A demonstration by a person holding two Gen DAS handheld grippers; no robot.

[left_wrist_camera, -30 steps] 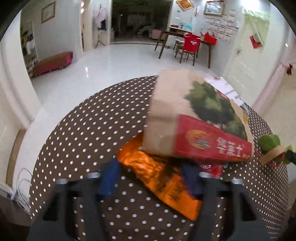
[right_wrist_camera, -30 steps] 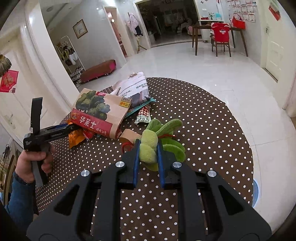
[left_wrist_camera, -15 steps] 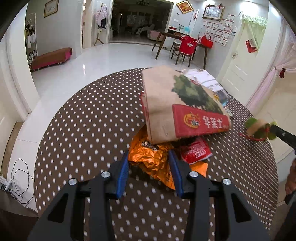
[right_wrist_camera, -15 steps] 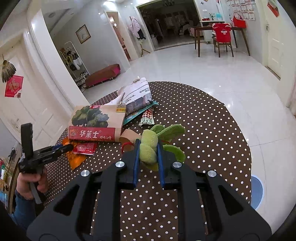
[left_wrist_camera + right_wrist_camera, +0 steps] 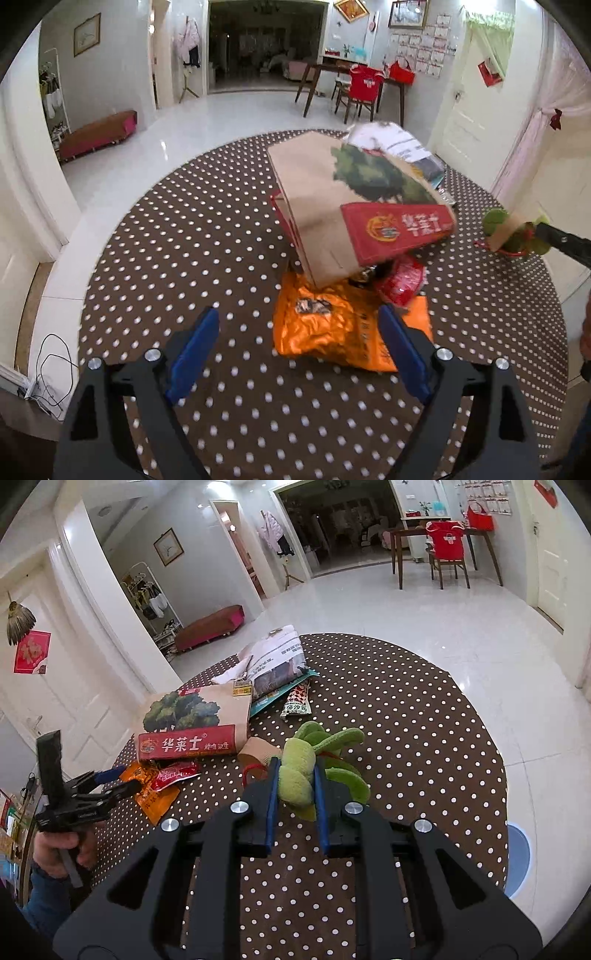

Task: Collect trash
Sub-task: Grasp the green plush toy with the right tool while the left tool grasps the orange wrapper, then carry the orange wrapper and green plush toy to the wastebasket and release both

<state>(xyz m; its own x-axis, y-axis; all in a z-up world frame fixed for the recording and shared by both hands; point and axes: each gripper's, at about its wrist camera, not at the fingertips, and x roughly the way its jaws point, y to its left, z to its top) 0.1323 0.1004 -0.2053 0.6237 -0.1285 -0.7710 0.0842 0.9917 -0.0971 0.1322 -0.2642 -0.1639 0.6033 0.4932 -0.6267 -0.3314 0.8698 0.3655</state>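
A pile of trash lies on a round brown polka-dot table (image 5: 184,236). An orange foil wrapper (image 5: 332,328) lies flat, just ahead of my left gripper (image 5: 299,332), which is open with its jaws wide and empty. A small red packet (image 5: 400,280) and a brown paper bag with a tree print (image 5: 354,206) lie beyond it. My right gripper (image 5: 295,779) is shut on a green plush toy (image 5: 299,771) with a cardboard tag (image 5: 256,751), above the table. The left gripper (image 5: 110,786) also shows in the right wrist view beside the orange wrapper (image 5: 155,794).
A newspaper bundle (image 5: 275,664), a teal sheet and a small sauce sachet (image 5: 295,701) lie behind the paper bag (image 5: 192,720). The table edge drops to a white tiled floor. A blue disc (image 5: 517,853) lies on the floor at the right.
My left gripper has let go of the orange wrapper, opened wide and pulled back. The paper bag has settled on the pile. My right gripper still holds the plush toy.
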